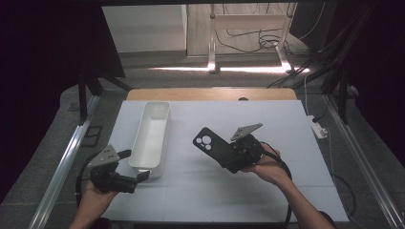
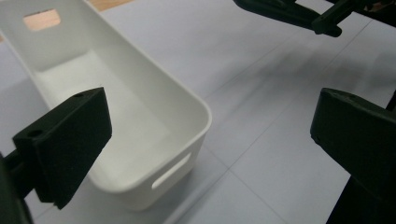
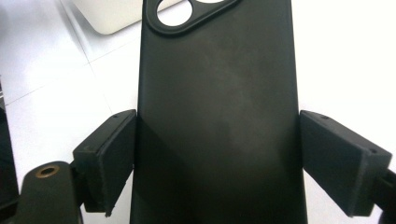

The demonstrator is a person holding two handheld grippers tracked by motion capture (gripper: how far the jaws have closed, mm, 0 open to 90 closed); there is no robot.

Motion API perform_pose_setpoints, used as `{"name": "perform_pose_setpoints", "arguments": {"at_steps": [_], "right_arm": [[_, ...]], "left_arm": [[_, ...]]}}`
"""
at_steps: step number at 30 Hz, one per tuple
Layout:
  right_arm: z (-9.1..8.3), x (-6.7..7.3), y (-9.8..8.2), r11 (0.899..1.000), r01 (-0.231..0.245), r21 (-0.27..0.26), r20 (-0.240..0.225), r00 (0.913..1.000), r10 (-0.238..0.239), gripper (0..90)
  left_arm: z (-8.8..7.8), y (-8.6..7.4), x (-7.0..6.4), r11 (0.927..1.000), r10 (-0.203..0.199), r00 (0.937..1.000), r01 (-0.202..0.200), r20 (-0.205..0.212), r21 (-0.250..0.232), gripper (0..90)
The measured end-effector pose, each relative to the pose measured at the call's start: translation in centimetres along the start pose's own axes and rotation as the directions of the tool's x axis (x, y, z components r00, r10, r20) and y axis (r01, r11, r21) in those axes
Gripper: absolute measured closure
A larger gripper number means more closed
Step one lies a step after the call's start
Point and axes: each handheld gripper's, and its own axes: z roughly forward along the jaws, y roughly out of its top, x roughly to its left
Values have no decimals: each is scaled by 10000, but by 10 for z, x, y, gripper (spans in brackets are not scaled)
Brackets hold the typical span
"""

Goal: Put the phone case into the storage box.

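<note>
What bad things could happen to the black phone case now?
The right gripper pinches the phone case only by its two long edges, up off the table, so it might slip and drop. The white bin is narrow, so the case could bump its rim. The left gripper waits open beside the bin and could nudge it.

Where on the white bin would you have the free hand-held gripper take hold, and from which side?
Judging by its shape, grip the near short wall of the white bin, around the handle slot. The left hand-held gripper, jaws open, already sits at that end, so it could come from above, one jaw inside, one outside. The thin upright rim suits a pinch; the long sides stand too far apart.
</note>
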Motion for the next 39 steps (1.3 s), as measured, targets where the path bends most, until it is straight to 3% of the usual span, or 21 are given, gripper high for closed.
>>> {"name": "perform_pose_setpoints", "arguments": {"at_steps": [8,20,39], "right_arm": [[-15,1,-10,9996,-59,-288,-38,10000,58,149],[-40,0,-29,9977,-273,-614,54,9996,277,149],[-62,-1,-52,9936,-330,-1078,-214,9993,309,149]], "left_arm": [[14,15,-2,9993,361,9985,-359,417,-70,0],[39,42,-5,9955,941,9906,-927,994,-183,0],[81,73,-19,9858,1678,9579,-1613,2328,-465,0]]}}
